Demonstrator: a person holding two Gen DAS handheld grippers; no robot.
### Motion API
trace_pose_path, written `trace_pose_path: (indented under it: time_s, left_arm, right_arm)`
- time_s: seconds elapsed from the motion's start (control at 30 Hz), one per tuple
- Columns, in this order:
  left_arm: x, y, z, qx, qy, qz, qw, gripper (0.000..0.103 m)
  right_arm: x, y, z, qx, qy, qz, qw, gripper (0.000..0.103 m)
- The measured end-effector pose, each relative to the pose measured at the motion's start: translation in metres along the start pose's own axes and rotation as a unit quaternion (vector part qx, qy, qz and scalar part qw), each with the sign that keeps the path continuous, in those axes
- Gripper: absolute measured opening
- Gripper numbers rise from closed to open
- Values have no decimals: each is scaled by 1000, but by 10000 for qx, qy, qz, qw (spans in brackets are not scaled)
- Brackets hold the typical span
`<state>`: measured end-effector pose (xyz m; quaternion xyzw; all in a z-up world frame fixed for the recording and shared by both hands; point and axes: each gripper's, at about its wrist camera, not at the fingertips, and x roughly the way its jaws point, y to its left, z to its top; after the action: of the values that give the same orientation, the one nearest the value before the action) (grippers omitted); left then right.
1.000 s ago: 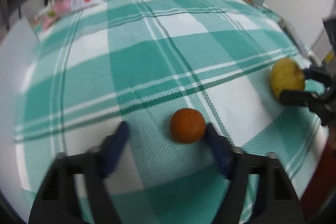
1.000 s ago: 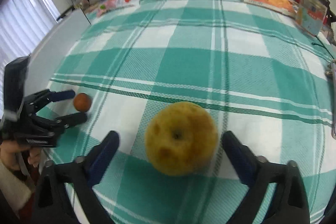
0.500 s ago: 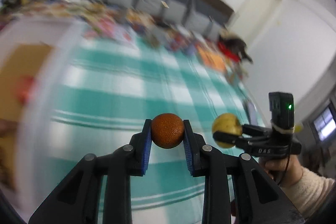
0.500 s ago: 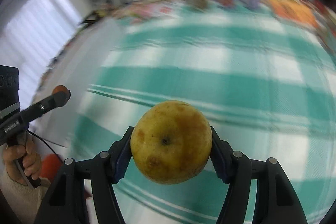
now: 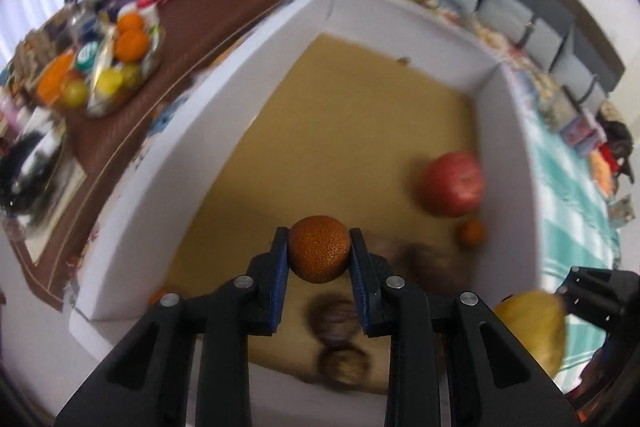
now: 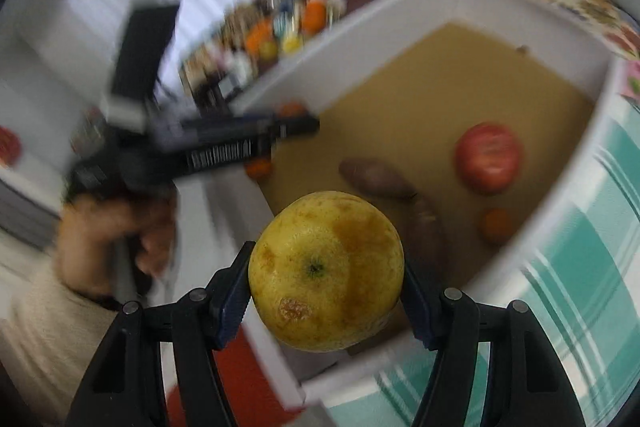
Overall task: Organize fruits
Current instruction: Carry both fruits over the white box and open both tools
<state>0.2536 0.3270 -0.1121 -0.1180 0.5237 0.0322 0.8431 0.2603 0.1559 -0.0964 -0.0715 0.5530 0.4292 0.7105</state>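
Box floor [image 5: 352, 131] bare beyond apple [image 5: 451, 183]

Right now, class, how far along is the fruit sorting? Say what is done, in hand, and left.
Done: a red apple and a small orange fruit already lie in the white box.
In hand: the left gripper clamps an orange; the right gripper clamps a yellow fruit.
Left: both hang above the box, not yet released.

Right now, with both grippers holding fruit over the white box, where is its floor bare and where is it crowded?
Bare: the brown floor along the white box's left wall and far corner. Crowded: the right wall side, with the red apple, small orange and the brown sweet potatoes nearer the left gripper.
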Motion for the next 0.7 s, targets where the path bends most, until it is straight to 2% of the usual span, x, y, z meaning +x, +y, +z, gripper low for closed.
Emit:
trace_pose_path:
  time_s: [0.1, 0.13, 0.17, 0.2, 0.23, 0.3, 0.4, 0.47, 0.5, 0.53, 0.57, 0.6, 0.63, 0.7]
  left_arm:
    - [11, 8, -1, 12, 147, 181, 9997, 33]
    - [9, 10, -4, 21, 138, 210, 9997, 42]
    - [5, 10, -6, 32, 97, 225, 9997, 48]
    - [-1, 9, -6, 48, 26, 257, 9997, 61]
    - [-12, 6, -8, 83, -127, 330, 9993, 69]
    - [-35, 3, -6, 183, -470, 429, 9978, 74]
    - [-82, -13, -8, 303, -1112, 569, 9917, 85]
    - [-116, -30, -13, 386, -1594, 751, 9836, 90]
    - [-132, -39, -18, 389, -1791, 954, 9784, 95]
    - [-141, -45, -21, 345, -1859, 1174, 9749, 100]
    - [-153, -54, -30, 255, -1962, 1560, 9677, 99]
    - [-157, -57, -35, 157, -2005, 1720, 9643, 99]
    - [-158, -59, -41, 12, -1928, 1805, 9645, 99]
    - [-151, -62, -51, 74, -1517, 1501, 9769, 99]
  right_arm:
    - [48, 7, 8, -319, 655, -437, 9964, 66]
    - [64, 8, 8, -364, 941, -547, 9934, 66]
    - [70, 5, 12, -374, 1002, -586, 9925, 67]
    - [69, 4, 15, -356, 900, -606, 9935, 71]
    - [60, 1, 18, -276, 698, -554, 9956, 75]
    - [33, -7, 24, -12, 334, -513, 9981, 89]
    - [-37, -14, 31, 200, -437, -890, 9949, 94]
    - [-80, -13, 32, 233, -860, -1200, 9888, 99]
    - [-99, -10, 30, 241, -1060, -1267, 9860, 101]
    - [-111, -3, 27, 239, -1207, -1297, 9839, 101]
    - [-125, 3, 22, 245, -1368, -1358, 9809, 103]
    - [-132, 11, 21, 252, -1447, -1418, 9789, 103]
    - [-138, 14, 10, 273, -1538, -1525, 9759, 103]
    - [-132, 20, 0, 344, -1499, -1656, 9741, 103]
